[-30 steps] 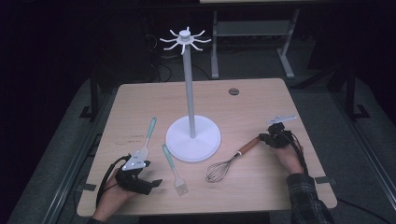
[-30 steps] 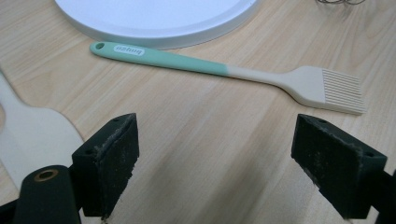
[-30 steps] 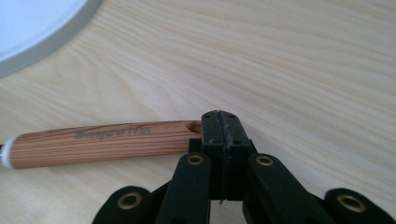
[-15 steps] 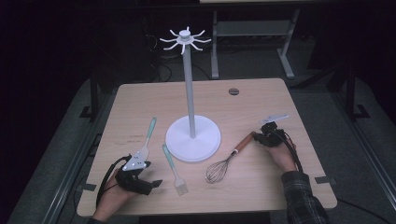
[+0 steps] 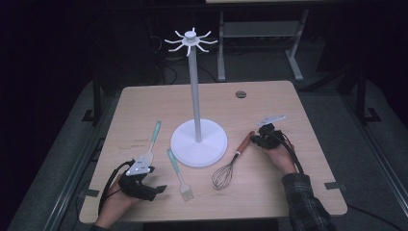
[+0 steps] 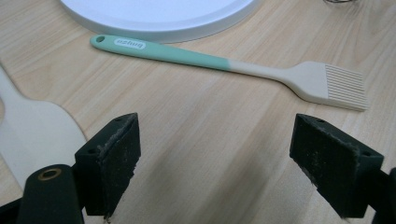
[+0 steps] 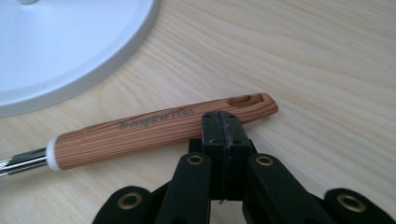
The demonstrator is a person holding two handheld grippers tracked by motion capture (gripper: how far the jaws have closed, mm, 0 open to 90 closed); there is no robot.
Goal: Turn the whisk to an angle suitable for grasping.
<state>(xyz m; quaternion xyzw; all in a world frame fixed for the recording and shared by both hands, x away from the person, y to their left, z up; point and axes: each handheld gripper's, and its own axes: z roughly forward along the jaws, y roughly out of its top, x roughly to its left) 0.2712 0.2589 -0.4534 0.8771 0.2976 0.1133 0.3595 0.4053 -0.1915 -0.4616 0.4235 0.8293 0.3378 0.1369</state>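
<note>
A whisk (image 5: 230, 168) with a wooden handle (image 7: 163, 126) lies on the table to the right of the white hook stand (image 5: 198, 139). My right gripper (image 5: 254, 139) is shut, jaws pressed together with nothing between them, and its tip (image 7: 222, 125) is right up against the handle near its end. A teal-handled pastry brush (image 5: 177, 173) lies left of the whisk and crosswise in front of my left gripper (image 6: 215, 140). That gripper (image 5: 153, 180) rests open near the table's front left corner, holding nothing. A teal-handled spatula (image 5: 151, 142) lies beside it, its pale blade (image 6: 37, 126) by the left jaw.
The stand's round white base (image 6: 159, 14) sits mid-table with a tall pole and a ring of hooks (image 5: 191, 41) on top. A small dark disc (image 5: 240, 94) is set in the table's far edge. Bare wood stretches along the back and right of the table.
My right gripper has slid left across the table up to the whisk's wooden handle, staying shut. The left gripper and the utensils have not moved.
</note>
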